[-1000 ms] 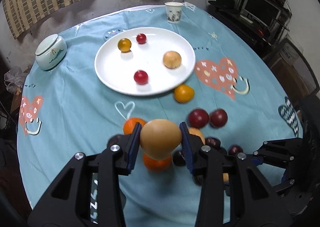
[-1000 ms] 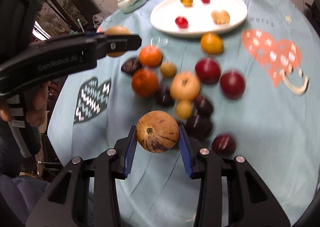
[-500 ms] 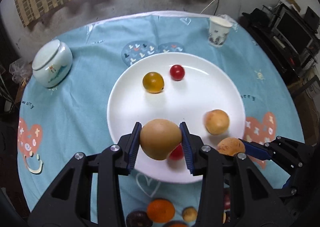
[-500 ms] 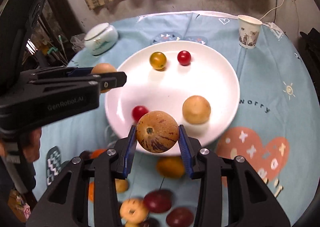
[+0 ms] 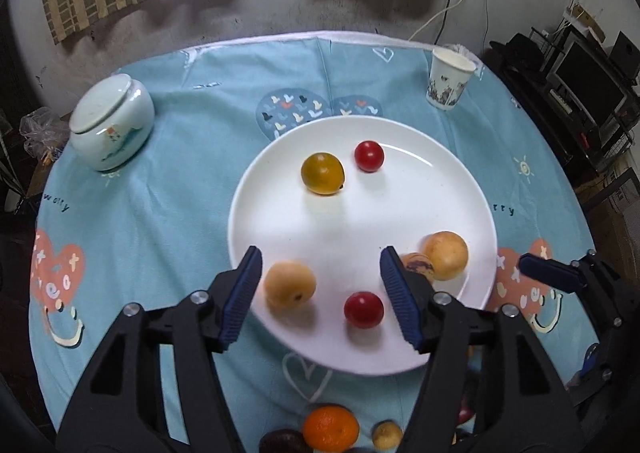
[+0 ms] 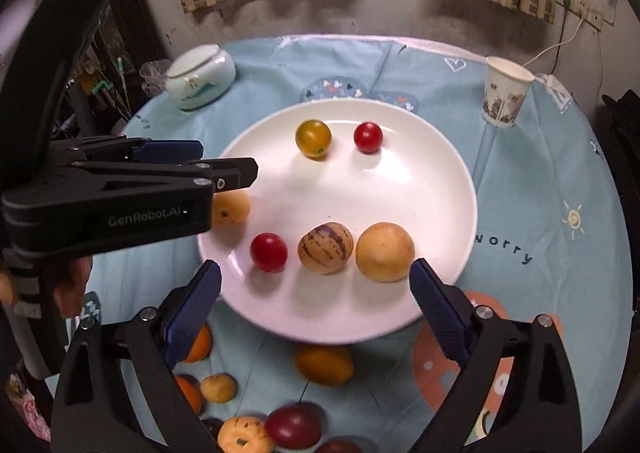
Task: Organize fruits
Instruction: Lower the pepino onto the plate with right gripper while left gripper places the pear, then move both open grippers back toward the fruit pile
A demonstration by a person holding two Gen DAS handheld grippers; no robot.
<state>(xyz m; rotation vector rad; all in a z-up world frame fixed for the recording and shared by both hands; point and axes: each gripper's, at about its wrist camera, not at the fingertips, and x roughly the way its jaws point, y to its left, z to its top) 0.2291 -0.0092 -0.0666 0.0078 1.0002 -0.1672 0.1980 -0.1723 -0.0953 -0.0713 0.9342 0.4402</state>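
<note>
White plate (image 5: 460, 173) (striped tan fruit (image 6: 325, 247))

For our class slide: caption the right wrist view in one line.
Open right claw above white plate holding six fruits, striped melon just released.

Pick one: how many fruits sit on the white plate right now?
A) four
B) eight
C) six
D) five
C: the white plate holds two red tomatoes, a yellow tomato, the striped melon, a tan round fruit and a pale fruit at its left edge.
</note>
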